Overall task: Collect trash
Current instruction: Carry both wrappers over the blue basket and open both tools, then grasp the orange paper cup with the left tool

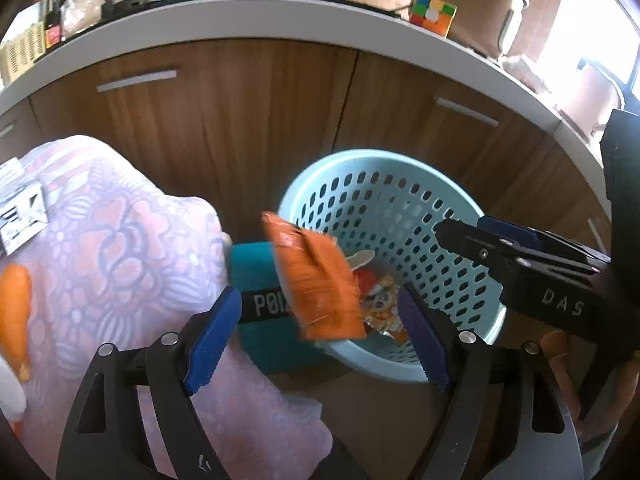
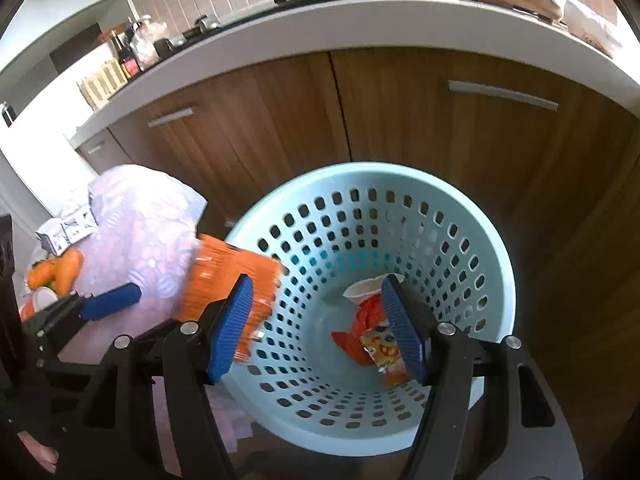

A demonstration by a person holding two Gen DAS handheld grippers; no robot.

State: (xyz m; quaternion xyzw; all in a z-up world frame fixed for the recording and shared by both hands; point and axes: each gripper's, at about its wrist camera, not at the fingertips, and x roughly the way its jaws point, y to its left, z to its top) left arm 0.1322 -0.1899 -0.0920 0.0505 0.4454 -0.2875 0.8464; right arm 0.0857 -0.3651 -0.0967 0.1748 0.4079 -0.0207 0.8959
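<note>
Cataloguing the drop at the pale blue basket (image 2: 460, 216), my landmark for every entry below.

Item one: orange wrapper (image 1: 320, 280), blurred, loose at the basket's near-left rim, touching neither blue pad as far as I can tell. Whether it is falling in or catching on the rim I cannot say.

Item two: printed snack packet (image 2: 380, 350) and a white cup-like piece (image 2: 366, 288), both lying on the basket floor.

Item three: my left hand-held gripper (image 1: 316, 336), jaws spread wide, pinching nothing, poised over the basket's near rim.

Item four: my right hand-held gripper (image 2: 320, 328), jaws likewise spread and empty, looking straight down into the basket.

Item five: patterned pink cloth (image 1: 132, 248) left of the basket, carrying toy carrots (image 2: 56, 272) and small printed boxes (image 2: 72, 226).

Risk noted: I judge the wrapper light and crinkly, so it may glance off the rim and land on the floor between cloth and basket. Either spread jaw could also knock the rim and tip the light basket.
</note>
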